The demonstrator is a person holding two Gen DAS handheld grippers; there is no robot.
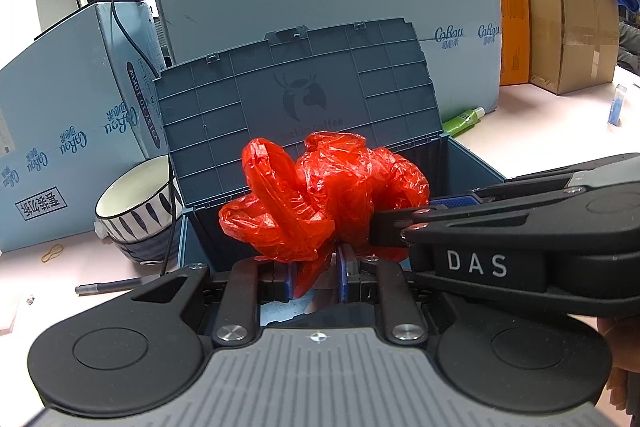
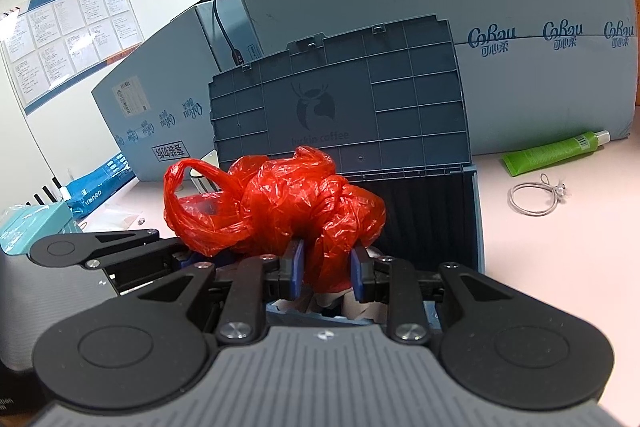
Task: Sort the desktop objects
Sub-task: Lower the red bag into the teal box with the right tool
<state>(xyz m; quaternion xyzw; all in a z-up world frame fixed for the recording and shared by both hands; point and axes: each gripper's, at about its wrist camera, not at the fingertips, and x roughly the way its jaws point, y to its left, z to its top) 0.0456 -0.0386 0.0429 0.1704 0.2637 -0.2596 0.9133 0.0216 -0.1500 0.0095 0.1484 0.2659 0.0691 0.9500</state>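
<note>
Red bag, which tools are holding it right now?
Left tool: closed on the red bag.
Right tool: closed on the red bag too.

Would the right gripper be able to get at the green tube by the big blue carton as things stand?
Probably not yet: the right gripper is shut on the red plastic bag over the open storage box. The green tube lies on bare desk otherwise.

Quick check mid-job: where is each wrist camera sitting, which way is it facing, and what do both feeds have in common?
Left wrist: on the left gripper, facing the red bag and open blue box; the right gripper enters from the right.
Right wrist: on the right gripper, facing the same bag and box.
Shared: bag, box, green tube.
</note>
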